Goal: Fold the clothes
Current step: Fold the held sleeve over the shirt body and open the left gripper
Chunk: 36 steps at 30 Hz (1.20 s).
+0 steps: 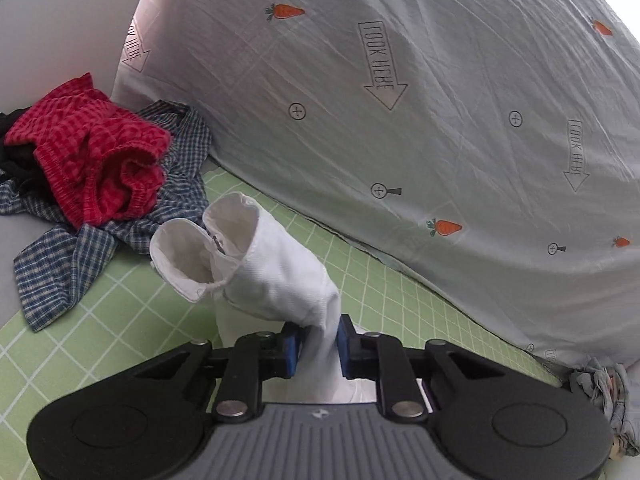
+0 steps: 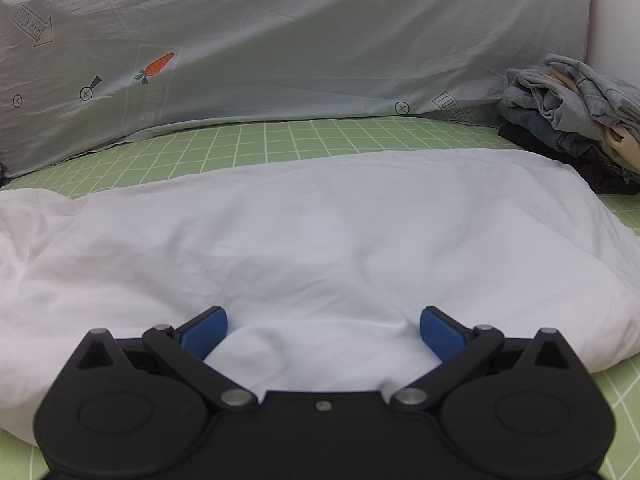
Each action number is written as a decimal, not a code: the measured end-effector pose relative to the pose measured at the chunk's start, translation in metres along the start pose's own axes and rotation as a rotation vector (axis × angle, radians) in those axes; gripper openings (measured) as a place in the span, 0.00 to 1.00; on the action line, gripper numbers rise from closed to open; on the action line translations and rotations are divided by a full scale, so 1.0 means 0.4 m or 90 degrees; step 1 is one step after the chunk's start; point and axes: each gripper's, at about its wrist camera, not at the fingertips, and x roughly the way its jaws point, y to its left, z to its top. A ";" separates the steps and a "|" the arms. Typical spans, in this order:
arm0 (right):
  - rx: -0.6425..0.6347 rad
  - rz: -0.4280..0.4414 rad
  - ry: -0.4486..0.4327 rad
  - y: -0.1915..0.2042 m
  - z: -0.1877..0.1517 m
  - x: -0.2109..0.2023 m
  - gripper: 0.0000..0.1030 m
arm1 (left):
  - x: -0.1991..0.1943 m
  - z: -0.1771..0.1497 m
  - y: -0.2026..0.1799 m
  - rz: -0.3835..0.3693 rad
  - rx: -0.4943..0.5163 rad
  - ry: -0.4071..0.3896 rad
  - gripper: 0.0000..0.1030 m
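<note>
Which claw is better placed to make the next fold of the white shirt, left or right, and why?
Probably the left. The left claw is already shut on the white shirt, holding its sleeve lifted with the cuff free. The right claw is open, resting on the shirt body, gripping nothing.

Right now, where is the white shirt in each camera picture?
Left wrist view: the white shirt sits low in the middle, its sleeve and cuff sticking up from the closed jaws of the left gripper.
Right wrist view: the white shirt spreads flat across the whole middle, under the open jaws of the right gripper.
Shared landmark: the carrot-print quilt behind, on the green checked sheet.
</note>
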 end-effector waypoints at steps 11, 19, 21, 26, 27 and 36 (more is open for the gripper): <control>0.002 0.001 -0.001 0.001 0.000 -0.001 1.00 | 0.136 -0.137 -0.174 -0.154 0.154 0.186 0.18; 0.002 0.001 0.000 0.002 0.000 -0.002 1.00 | 0.273 -0.224 -0.180 -0.159 0.107 0.331 0.24; 0.002 0.001 0.000 0.002 -0.001 -0.001 1.00 | 0.281 -0.225 -0.183 -0.158 0.116 0.338 0.25; 0.002 0.000 0.000 0.005 -0.003 0.000 1.00 | 0.280 -0.219 -0.181 -0.167 0.119 0.344 0.28; 0.002 0.000 -0.001 0.005 -0.003 -0.001 1.00 | 0.277 -0.214 -0.182 -0.168 0.121 0.346 0.29; 0.003 0.022 0.031 0.006 0.023 -0.017 1.00 | 0.222 -0.153 -0.131 -0.250 0.042 0.321 0.62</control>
